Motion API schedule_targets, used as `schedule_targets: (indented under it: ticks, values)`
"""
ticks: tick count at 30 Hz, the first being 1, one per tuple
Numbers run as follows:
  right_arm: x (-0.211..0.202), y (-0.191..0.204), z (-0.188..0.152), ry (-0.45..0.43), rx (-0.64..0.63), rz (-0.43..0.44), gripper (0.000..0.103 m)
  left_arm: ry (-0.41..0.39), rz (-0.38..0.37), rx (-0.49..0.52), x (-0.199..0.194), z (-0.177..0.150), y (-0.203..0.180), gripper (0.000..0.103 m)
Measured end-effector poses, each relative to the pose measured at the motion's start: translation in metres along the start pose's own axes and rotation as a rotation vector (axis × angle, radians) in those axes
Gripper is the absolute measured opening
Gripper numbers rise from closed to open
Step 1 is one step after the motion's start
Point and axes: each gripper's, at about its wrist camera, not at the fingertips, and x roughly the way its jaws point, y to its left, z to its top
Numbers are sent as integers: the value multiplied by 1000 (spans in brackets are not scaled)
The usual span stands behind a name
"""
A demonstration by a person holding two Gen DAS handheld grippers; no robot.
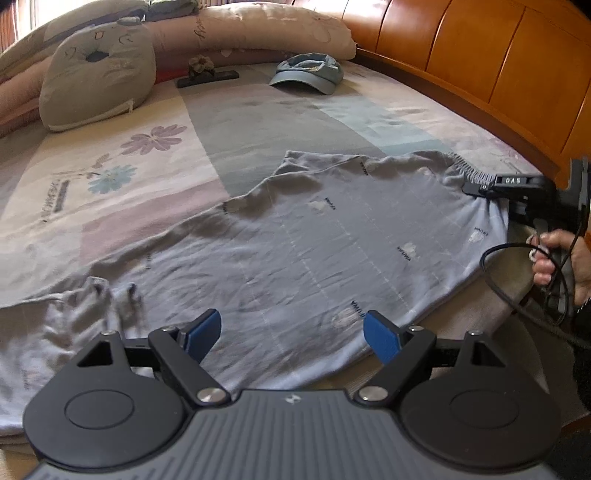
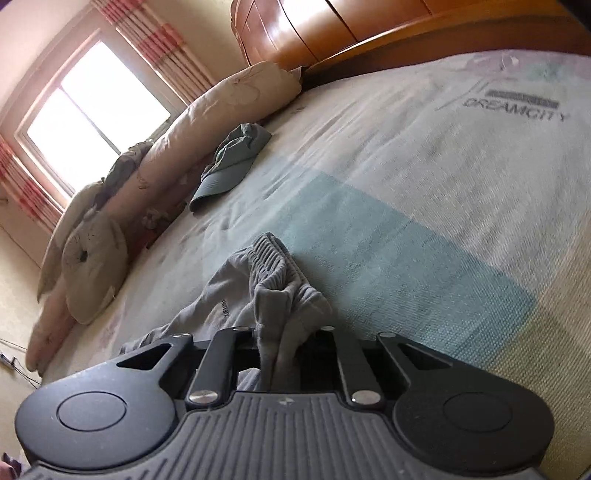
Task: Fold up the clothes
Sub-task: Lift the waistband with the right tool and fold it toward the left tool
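— What kind of place is this?

— It is a bedroom in a home. A wide bed point(image 1: 155, 122) fills both views, covered with a sheet point(image 2: 424, 177) printed with flowers and the word DREAMCITY.

— What else shows it?

— A rolled quilt point(image 1: 266, 33) and a soft cushion point(image 1: 99, 74) with a drawn face lie along one side. A wooden headboard point(image 1: 480, 55) curves behind the bed. A window point(image 2: 92, 118) with red striped curtains point(image 2: 151, 40) gives daylight, and a cap point(image 1: 308, 72) rests on the sheet.

Right claw point(image 2: 280, 354) tips buried in bunched waistband point(image 2: 273, 266) (pads unseen), garment's left end cropped.
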Motion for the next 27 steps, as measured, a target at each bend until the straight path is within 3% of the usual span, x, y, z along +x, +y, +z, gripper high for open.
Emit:
schedule_targets:
  ticks: [9,19,27]
  values:
    - [-12,51,-1,-15,-216,-72,15,13,58,34,-23,-11,26,84]
    - [-29,122,-5,-14,-381,-7,15,8,45,41,-38,-27,53,84]
    - [-34,192,-30,24,-533,36,15,-5,30,78,-48,-41,74,84]
